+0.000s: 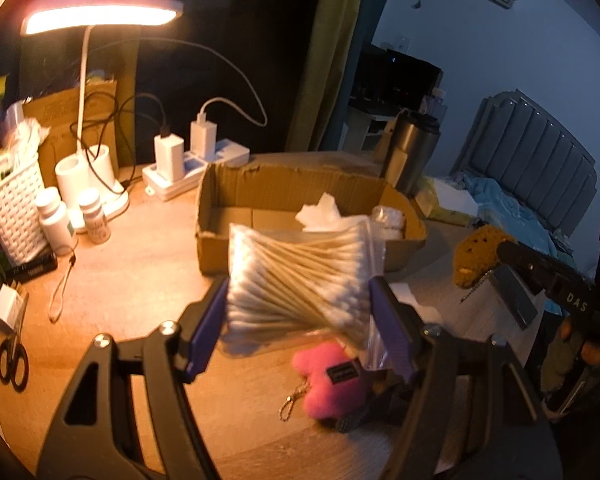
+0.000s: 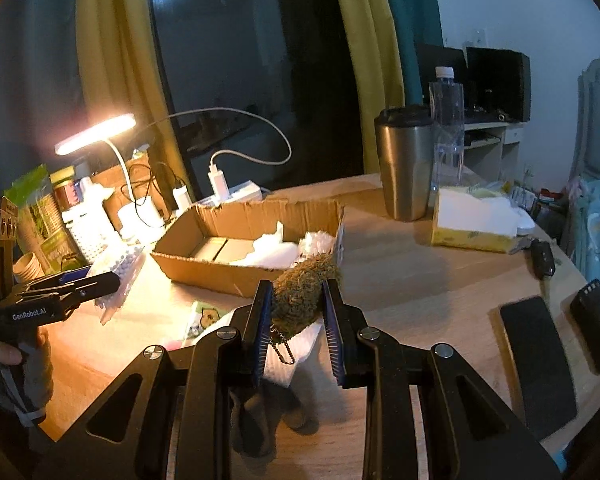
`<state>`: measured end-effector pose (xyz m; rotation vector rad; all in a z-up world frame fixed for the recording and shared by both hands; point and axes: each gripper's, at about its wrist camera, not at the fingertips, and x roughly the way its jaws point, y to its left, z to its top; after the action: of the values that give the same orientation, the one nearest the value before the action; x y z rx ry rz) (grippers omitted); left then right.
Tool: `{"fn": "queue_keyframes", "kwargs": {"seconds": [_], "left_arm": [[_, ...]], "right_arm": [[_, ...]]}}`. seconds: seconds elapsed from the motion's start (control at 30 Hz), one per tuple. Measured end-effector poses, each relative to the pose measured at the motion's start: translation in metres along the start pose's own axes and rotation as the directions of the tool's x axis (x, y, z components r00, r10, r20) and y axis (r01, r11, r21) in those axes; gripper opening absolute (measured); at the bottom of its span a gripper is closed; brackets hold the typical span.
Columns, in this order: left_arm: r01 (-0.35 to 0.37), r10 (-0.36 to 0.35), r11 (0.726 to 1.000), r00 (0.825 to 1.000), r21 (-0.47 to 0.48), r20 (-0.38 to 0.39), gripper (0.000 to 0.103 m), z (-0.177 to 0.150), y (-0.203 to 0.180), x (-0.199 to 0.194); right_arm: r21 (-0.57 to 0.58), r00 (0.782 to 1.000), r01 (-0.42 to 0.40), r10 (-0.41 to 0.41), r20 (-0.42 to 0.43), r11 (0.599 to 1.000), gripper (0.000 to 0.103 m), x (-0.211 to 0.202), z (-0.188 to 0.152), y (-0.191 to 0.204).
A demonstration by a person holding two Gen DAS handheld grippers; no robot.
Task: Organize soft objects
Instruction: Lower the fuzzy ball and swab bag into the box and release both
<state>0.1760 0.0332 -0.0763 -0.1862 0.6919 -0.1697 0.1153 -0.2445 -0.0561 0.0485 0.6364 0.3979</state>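
Left claw (image 1: 298,308) clamped on bag of cotton swabs (image 1: 300,280), held above counter (image 1: 140,280) just before cardboard box (image 1: 236,192); pink plush keychain (image 1: 332,384) lying beneath. Right claw (image 2: 298,312) clamped on brown fuzzy toy (image 2: 304,296) near box's front corner, white tissue (image 2: 296,356) underneath. Behind: lit desk lamp (image 1: 100,14), power strip (image 1: 180,172), steel tumbler (image 2: 404,164), tissue pack (image 2: 474,220).

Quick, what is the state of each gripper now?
Left gripper: closed on the bag of cotton swabs.
Right gripper: closed on the mustard plush keychain.
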Motion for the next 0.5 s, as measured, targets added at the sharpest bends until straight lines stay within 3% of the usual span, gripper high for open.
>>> {"fn": "queue_keyframes", "kwargs": {"seconds": [0.5], "left_arm": [[-0.044,0.041,0.998,0.997,0.036,0.07,0.071,0.043,0.003,0.009]], "right_arm": [[-0.048,0.997,-0.044,0.047,0.068,0.998,0.027,0.022,0.047,0.018]]}}
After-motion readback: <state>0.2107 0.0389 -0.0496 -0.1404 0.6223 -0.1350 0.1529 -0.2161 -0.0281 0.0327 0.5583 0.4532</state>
